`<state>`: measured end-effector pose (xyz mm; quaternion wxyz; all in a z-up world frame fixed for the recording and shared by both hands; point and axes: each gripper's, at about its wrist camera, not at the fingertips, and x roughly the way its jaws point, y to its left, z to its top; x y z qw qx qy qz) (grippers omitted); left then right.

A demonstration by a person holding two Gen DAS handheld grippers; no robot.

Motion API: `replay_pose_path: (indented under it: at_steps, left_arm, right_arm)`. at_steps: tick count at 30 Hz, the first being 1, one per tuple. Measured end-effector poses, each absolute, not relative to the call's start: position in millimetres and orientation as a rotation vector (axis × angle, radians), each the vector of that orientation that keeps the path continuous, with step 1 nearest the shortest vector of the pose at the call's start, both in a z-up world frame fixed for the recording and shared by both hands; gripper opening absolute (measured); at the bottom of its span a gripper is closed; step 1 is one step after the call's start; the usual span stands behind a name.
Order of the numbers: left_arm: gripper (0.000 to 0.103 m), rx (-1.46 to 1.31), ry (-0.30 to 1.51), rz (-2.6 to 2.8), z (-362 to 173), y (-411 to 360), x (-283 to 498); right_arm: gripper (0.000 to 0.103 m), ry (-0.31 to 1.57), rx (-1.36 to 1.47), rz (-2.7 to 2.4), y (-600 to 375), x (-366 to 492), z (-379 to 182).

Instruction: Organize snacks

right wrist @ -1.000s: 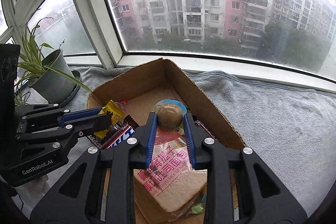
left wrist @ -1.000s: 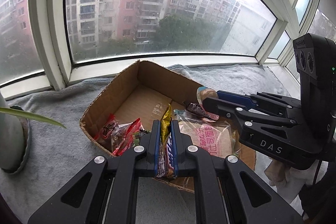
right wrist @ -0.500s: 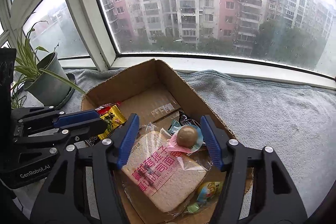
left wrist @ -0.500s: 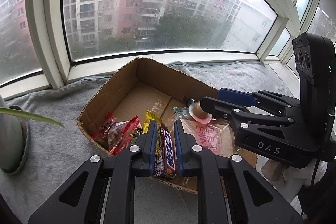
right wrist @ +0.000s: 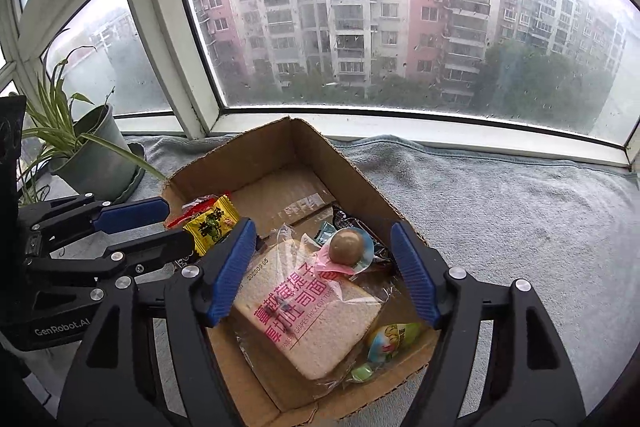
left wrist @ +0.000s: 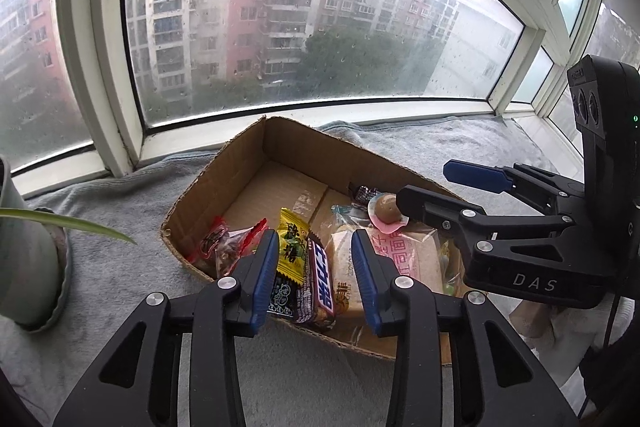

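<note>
Rain-streaked bay windows (right wrist: 400,27) look out on pink and cream apartment blocks, above a sill covered by a grey blanket (right wrist: 500,219). On the blanket sits my open cardboard box (left wrist: 224,195), with a potted spider plant (right wrist: 80,147) just beside it at the left. Inside the box, largest first: a bagged thick-cut toast loaf (right wrist: 312,311) with pink Chinese lettering, "GRAPES THICK CUT TOAST" and the date "2025.09.05"; a brown chocolate bar (left wrist: 318,279) with white and blue Chinese characters; a yellow snack packet (left wrist: 294,247) printed in green; red packets (left wrist: 224,247) at the left wall; and a round brown sweet in a pink and blue wrapper (right wrist: 346,247) lying on the loaf.

A second ago I had the left gripper (left wrist: 314,281) clamped on the chocolate bar and the right gripper (right wrist: 324,267) pinching the round sweet above the box. Both jaws have just been opening: the left pair now stands narrowly apart with the bar lying loose between them on the box's near edge, and the right pair stands wide, the sweet released onto the loaf below.

The right gripper's body reads "DAS"; the left one reads "GenRobot.AI".
</note>
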<state>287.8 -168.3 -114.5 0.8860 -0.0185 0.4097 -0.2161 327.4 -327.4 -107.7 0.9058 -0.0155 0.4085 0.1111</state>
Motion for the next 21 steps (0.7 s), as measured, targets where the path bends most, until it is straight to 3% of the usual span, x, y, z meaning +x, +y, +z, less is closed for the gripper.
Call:
replay_pose_path:
  at_steps: [2,8,11,16,19,21]
  left_arm:
    - [0.044,-0.038,0.848,-0.451,-111,-167,283]
    - [0.046,-0.021,0.823,-0.443,-100,-165,266]
    - [0.049,-0.025,0.808,-0.439,-92,-162,256]
    - [0.05,-0.031,0.773,-0.439,-76,-154,231]
    - [0.062,-0.024,0.742,-0.436,-66,-148,211]
    - [0.063,-0.021,0.726,-0.429,-60,-144,198]
  right_arm:
    - [0.073,0.838,-0.035,0.222,-327,321,-103]
    - [0.074,0.809,-0.037,0.208,-324,297,-86]
    - [0.087,0.778,-0.021,0.199,-325,281,-76]
    - [0.088,0.737,-0.009,0.179,-322,246,-56]
    - [0.092,0.714,-0.017,0.148,-315,221,-46]
    - [0.097,0.698,-0.02,0.132,-310,205,-40]
